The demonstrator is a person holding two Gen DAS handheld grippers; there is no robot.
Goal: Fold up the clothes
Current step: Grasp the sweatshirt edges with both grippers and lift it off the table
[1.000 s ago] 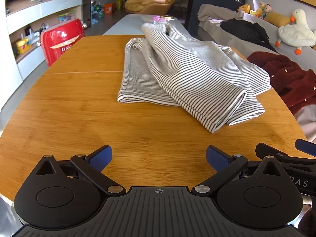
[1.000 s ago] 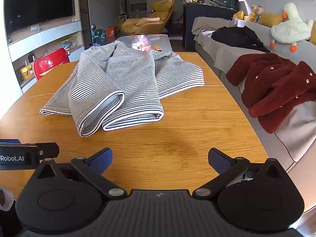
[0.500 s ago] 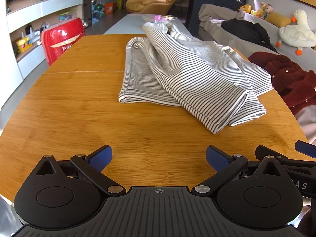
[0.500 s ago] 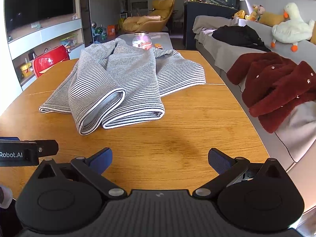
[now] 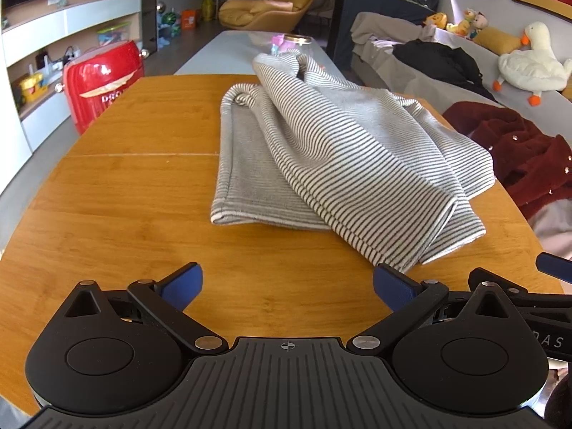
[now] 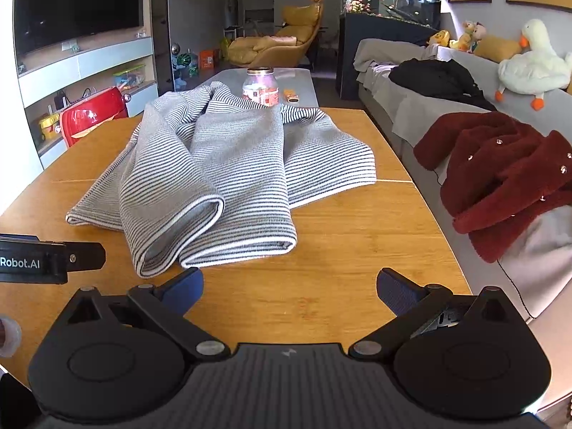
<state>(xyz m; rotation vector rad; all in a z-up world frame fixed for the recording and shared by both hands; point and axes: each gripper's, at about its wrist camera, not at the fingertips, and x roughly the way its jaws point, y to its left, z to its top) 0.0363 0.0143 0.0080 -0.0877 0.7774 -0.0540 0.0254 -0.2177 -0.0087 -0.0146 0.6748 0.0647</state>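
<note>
Striped garment (image 5: 343,164) fills the middle of the left wrist view, a grey-and-white piece lying loosely bunched on the wooden counter (image 5: 118,193). One flat layer runs down its left side to a hemmed edge, and a thicker fold drapes across it toward the lower right, ending in a doubled hem. The left gripper (image 5: 287,284) sits low over bare counter just short of that hem, released, its blue pads wide apart and holding nothing; the right-hand pad is close to the fold's nearest corner, though contact cannot be made out. Part of the right gripper (image 5: 550,282) shows at the right edge. A red appliance (image 5: 102,80) stands off the counter's far left corner, and a dark red fleece coat (image 5: 525,153) lies on the sofa to the right, with a white plush goose (image 5: 532,66) farther back.

From the right wrist view, the striped garment (image 6: 218,171) lies ahead and to the left, its rolled fold opening toward the camera. The right gripper (image 6: 289,286) hovers over the counter (image 6: 357,246) just in front of it, also released and empty, the left pad near the fold's front edge. The left gripper (image 6: 53,257) pokes in from the left edge. A glass jar (image 6: 261,87) stands on a low grey table beyond the counter. The red fleece coat (image 6: 500,168) lies on the sofa at right.
</note>
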